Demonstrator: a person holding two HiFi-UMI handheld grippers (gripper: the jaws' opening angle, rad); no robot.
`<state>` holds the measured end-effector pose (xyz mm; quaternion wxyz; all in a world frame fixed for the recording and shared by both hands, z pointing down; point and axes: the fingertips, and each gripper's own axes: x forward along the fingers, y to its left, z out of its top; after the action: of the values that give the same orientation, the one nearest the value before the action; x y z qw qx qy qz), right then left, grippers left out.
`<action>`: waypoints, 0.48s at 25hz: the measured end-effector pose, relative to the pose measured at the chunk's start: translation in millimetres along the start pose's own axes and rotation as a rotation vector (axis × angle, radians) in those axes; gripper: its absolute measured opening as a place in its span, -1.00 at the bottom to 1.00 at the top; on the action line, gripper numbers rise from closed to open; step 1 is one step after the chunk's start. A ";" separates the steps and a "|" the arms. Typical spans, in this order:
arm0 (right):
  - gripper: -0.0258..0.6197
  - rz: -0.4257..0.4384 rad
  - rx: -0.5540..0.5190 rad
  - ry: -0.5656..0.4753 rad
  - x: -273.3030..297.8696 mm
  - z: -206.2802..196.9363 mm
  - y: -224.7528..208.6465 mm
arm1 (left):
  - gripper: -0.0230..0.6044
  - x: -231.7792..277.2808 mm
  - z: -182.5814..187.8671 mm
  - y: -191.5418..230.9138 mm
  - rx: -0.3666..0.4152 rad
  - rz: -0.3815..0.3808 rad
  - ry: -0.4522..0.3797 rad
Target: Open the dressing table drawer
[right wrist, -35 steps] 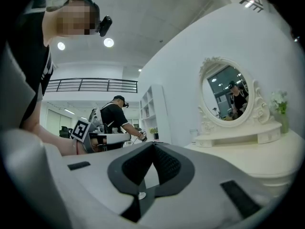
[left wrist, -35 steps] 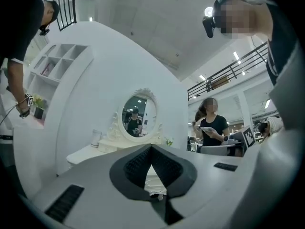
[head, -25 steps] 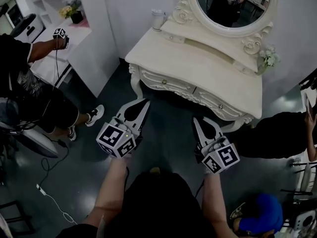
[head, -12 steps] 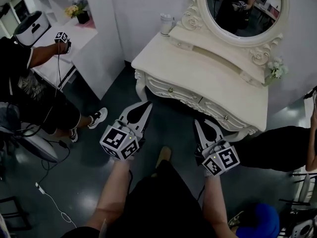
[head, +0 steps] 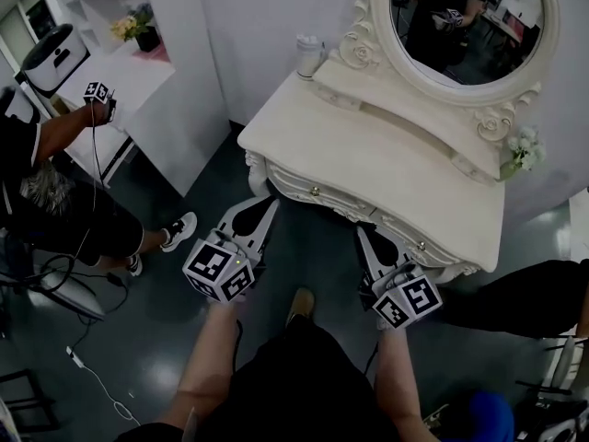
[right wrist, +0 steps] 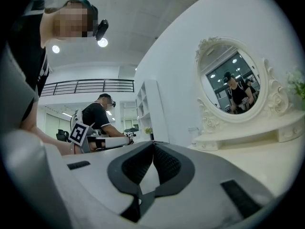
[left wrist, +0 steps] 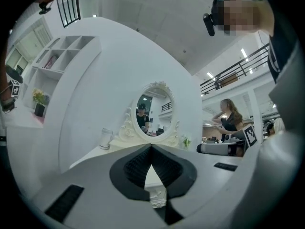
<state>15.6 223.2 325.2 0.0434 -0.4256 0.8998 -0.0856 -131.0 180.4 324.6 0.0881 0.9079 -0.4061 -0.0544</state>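
Note:
The cream dressing table point(head: 386, 155) with an oval mirror point(head: 465, 26) stands straight ahead. Its carved front holds two drawers, a left drawer point(head: 304, 188) and a right drawer point(head: 433, 249), each with a small knob, both closed. My left gripper point(head: 273, 202) is shut and empty, its tips just short of the left drawer's front. My right gripper point(head: 360, 231) is also shut and empty, a little short of the right drawer. The left gripper view shows the left gripper point(left wrist: 151, 147) level and aimed at the table's edge. The right gripper point(right wrist: 153, 143) is level too.
A white shelf unit point(head: 156, 72) stands left of the table, with a person point(head: 55, 191) in front of it holding another gripper. A white cup point(head: 308, 53) and flowers point(head: 520, 153) stand on the table. Someone in black point(head: 525, 297) is at the right. A cable point(head: 92, 376) lies on the floor.
Both grippers have moved forward toward the dressing table's front and stay shut. The table now sits nearer and larger in the head view.

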 end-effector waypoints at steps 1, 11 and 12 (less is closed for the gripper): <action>-0.91 -0.002 0.003 0.001 5.3 0.8 -7.4 | -0.92 8.4 0.3 3.3 0.000 -0.005 0.003; -0.91 -0.014 0.029 0.002 52.5 0.9 -74.1 | -0.92 85.0 -3.9 35.5 0.006 -0.035 0.028; -0.91 -0.012 0.033 0.005 56.3 0.5 -79.3 | -0.92 91.3 -4.5 38.0 0.004 -0.035 0.031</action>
<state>40.1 130.2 339.5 0.0476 -0.4300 0.8958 -0.1016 -97.2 87.8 334.3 0.0917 0.9158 -0.3888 -0.0410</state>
